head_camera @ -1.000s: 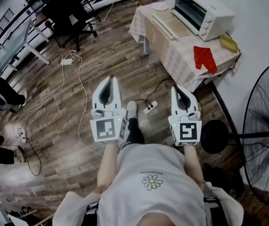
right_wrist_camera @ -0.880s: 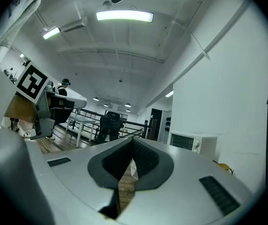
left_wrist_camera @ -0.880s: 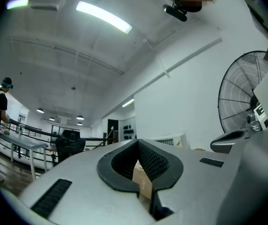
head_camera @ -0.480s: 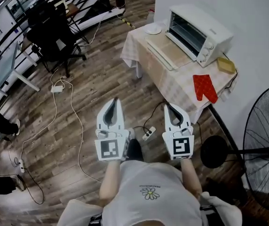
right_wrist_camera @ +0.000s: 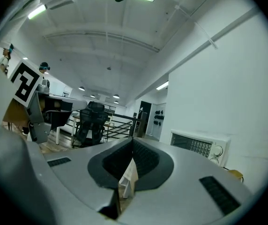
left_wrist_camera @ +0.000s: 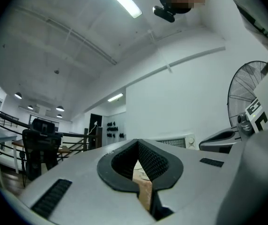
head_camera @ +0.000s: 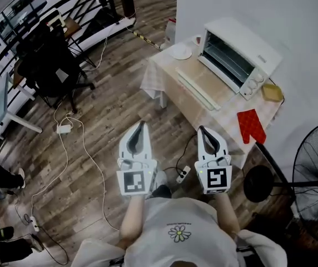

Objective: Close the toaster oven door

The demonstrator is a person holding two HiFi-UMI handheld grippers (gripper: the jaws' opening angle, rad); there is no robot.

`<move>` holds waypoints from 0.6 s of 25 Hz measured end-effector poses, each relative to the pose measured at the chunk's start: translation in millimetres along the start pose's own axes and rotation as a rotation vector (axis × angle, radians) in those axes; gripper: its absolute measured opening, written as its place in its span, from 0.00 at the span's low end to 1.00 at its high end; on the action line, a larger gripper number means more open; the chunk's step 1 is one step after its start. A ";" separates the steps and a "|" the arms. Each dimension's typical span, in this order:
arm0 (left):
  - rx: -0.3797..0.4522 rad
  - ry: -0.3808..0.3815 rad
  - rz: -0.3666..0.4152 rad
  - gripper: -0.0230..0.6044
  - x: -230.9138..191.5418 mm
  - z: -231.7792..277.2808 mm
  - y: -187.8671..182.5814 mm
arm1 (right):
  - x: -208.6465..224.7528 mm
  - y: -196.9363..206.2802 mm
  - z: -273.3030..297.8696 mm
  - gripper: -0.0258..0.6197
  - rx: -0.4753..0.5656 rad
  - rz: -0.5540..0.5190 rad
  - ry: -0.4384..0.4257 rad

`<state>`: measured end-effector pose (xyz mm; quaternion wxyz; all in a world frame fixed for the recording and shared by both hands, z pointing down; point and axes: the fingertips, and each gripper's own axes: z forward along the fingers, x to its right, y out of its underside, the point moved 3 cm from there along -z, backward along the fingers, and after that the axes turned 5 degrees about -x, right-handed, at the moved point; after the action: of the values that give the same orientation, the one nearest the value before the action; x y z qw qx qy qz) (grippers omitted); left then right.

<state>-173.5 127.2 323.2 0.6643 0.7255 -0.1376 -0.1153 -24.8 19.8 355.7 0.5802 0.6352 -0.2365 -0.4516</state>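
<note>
A white toaster oven [head_camera: 241,55] stands on a small table with a checked cloth [head_camera: 214,107] against the wall. Its door [head_camera: 195,88] hangs open, lying flat toward the room, and the rack inside shows. My left gripper [head_camera: 142,124] and right gripper [head_camera: 202,129] are held side by side over the wooden floor, well short of the table, both shut with nothing in them. From the left gripper view the oven [left_wrist_camera: 177,141] is small beyond the shut tips [left_wrist_camera: 137,142]. The right gripper view has the oven [right_wrist_camera: 200,146] to the right of its tips [right_wrist_camera: 133,140].
A red oven mitt [head_camera: 252,125], a yellow pad [head_camera: 272,92] and a white plate [head_camera: 180,52] lie on the table. A standing fan [head_camera: 317,174] is at the right. A black chair [head_camera: 49,65] and cables with a power strip [head_camera: 64,129] are on the floor to the left.
The view has moved toward the table: the oven sits lower and nearer in the picture. Both grippers stay shut, side by side, and have come closer to the table.
</note>
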 end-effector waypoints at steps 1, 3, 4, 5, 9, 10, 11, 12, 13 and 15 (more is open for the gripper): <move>-0.005 0.008 -0.003 0.06 -6.6 7.1 1.6 | -0.2 -1.0 8.9 0.05 -0.004 0.003 0.009; -0.015 0.023 -0.005 0.06 -17.1 20.2 5.9 | 0.3 -1.4 24.0 0.06 -0.014 -0.002 0.026; -0.018 0.031 -0.002 0.06 -21.1 26.6 8.0 | 1.3 -1.4 30.4 0.06 -0.018 -0.005 0.035; -0.022 0.037 0.002 0.06 -24.3 32.8 10.1 | 2.8 -1.4 36.1 0.06 -0.022 -0.004 0.044; -0.027 0.063 0.013 0.06 -26.4 54.3 16.1 | 11.6 -0.3 52.2 0.05 -0.038 0.006 0.073; -0.026 0.070 0.009 0.06 -24.7 58.6 16.4 | 14.5 -0.3 54.2 0.06 -0.038 0.003 0.080; -0.024 0.075 0.006 0.06 -22.6 62.2 15.9 | 17.4 -0.7 55.4 0.05 -0.036 0.004 0.087; -0.022 0.080 0.003 0.06 -20.0 65.2 14.7 | 20.4 -1.1 55.9 0.06 -0.033 0.008 0.095; -0.018 0.085 0.002 0.06 -16.9 67.9 13.0 | 23.7 -1.2 56.0 0.05 -0.030 0.013 0.102; -0.009 0.093 0.005 0.06 -8.9 73.2 10.2 | 30.8 -0.4 55.3 0.06 -0.027 0.015 0.109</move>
<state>-207.9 61.3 326.5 0.6737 0.7266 -0.1077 -0.0806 -57.0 -34.4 350.6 0.6040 0.6494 -0.2033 -0.4149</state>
